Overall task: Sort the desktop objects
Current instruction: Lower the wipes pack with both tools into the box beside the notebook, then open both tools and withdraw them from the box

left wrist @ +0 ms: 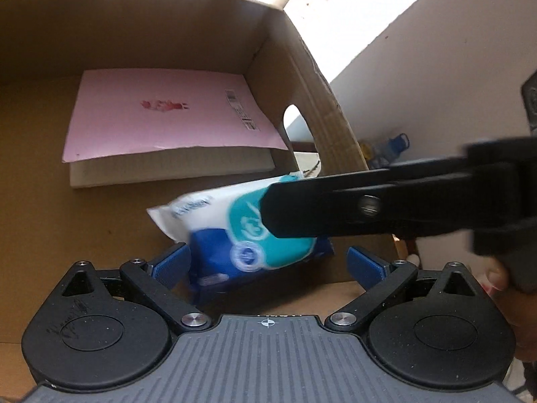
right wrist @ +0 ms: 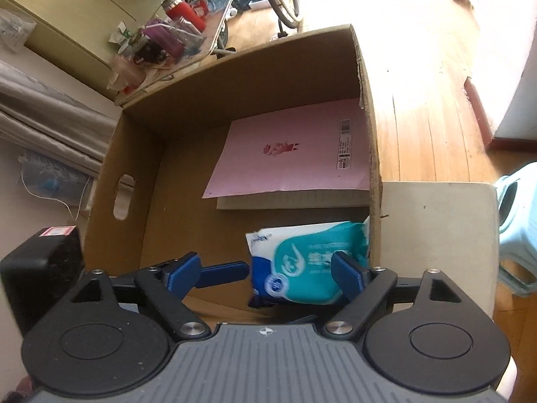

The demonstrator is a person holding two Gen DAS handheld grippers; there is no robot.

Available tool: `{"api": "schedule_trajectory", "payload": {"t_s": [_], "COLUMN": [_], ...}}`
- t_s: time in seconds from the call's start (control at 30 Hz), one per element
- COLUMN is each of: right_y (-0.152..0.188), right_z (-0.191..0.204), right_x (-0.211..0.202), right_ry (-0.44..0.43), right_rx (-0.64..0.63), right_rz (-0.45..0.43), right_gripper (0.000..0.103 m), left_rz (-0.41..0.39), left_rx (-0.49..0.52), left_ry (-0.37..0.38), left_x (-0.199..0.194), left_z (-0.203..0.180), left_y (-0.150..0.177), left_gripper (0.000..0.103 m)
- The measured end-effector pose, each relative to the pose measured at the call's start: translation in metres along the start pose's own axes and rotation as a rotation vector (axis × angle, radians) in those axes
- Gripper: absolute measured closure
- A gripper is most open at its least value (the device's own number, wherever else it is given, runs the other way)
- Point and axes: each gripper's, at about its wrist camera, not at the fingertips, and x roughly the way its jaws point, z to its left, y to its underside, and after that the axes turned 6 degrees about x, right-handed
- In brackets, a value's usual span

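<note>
A blue, teal and white wipes pack (right wrist: 302,262) sits in the near right corner of an open cardboard box (right wrist: 188,94). My right gripper (right wrist: 265,272) is open around the pack: its right pad overlaps the pack's edge and its left pad stands well clear. In the left wrist view the wipes pack (left wrist: 235,235) looks tilted and blurred, and a black finger (left wrist: 302,215) of the right gripper crosses in front of it. My left gripper (left wrist: 268,262) is open, with the pack's lower end between its blue pads. A pink booklet (left wrist: 161,114) lies on a beige book (left wrist: 167,171) further back on the box floor.
The box has a handle hole (right wrist: 122,198) in its left wall. To its right are a white surface (right wrist: 436,235), a pale blue plastic stool (right wrist: 517,228) and the wooden floor (right wrist: 419,84). A cluttered table (right wrist: 161,40) and a wheel (right wrist: 285,0) stand behind.
</note>
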Motion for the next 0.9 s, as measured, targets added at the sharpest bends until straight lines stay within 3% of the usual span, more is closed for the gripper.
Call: {"api": "schedule_trajectory", "payload": {"t_s": [0.27,0.57,0.73,0.9], "right_y": [0.002,0.034,0.065,0.097], "right_z": [-0.018,-0.024,-0.023,-0.015], "right_x": [-0.030,-0.076,-0.092,-0.100], "right_ry": [-0.079,-0.217,-0.308,-0.367], "right_rx": [0.048,0.036,0.014,-0.040], "right_rz": [-0.070,-0.215,-0.256,-0.291], "right_gripper": [0.014,0.014,0.013,0.012], "left_rz": [-0.017,-0.180,-0.287,-0.405], "left_rx": [-0.004,0.021,0.014,-0.053], "left_ry": [-0.022,-0.086,-0.128,-0.224], "left_x": [-0.005,-0.061,-0.111,-0.162], "left_z": [-0.003,-0.024,-0.035,-0.031], "left_y": [0.002,0.015,0.043,0.095], "left_gripper": [0.002,0.002,0.001,0.000]}}
